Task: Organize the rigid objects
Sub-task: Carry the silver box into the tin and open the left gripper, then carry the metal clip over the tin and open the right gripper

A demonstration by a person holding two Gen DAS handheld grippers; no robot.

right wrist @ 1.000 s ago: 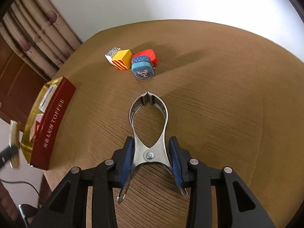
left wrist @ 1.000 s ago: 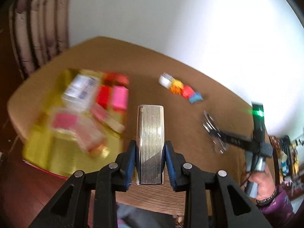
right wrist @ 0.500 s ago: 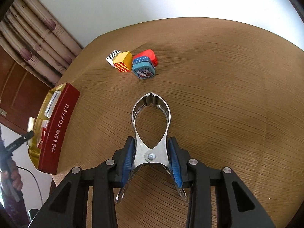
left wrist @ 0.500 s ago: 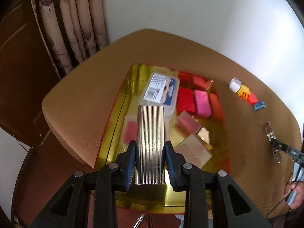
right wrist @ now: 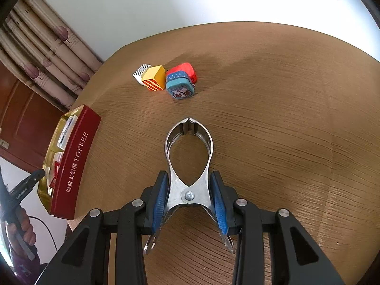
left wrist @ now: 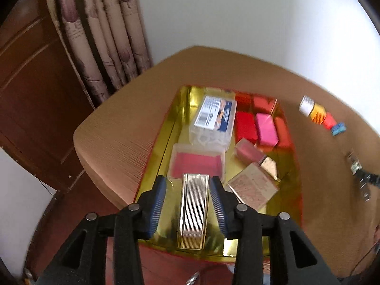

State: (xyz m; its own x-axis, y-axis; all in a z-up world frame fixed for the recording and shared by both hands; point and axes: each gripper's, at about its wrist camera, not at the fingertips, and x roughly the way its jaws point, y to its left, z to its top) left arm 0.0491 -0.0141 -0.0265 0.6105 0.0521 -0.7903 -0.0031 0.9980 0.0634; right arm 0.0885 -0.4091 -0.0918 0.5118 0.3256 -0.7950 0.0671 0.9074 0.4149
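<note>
In the left wrist view my left gripper is open; its blue pads stand apart on both sides of a ribbed silver case that lies in the near end of the gold tray. In the right wrist view my right gripper is shut on a steel spring clamp, held just above the wooden table. The red TOFFEE side of the tray shows at the left there.
The tray holds a clear box with a printed label, a clear box with red inside, red and pink blocks and a tan box. Small coloured cubes sit on the table. Curtain and wooden door stand at left.
My left gripper carried the silver case from over the table to the tray, then opened; the case now lies in the tray. The right gripper, still holding the clamp, barely moved.
</note>
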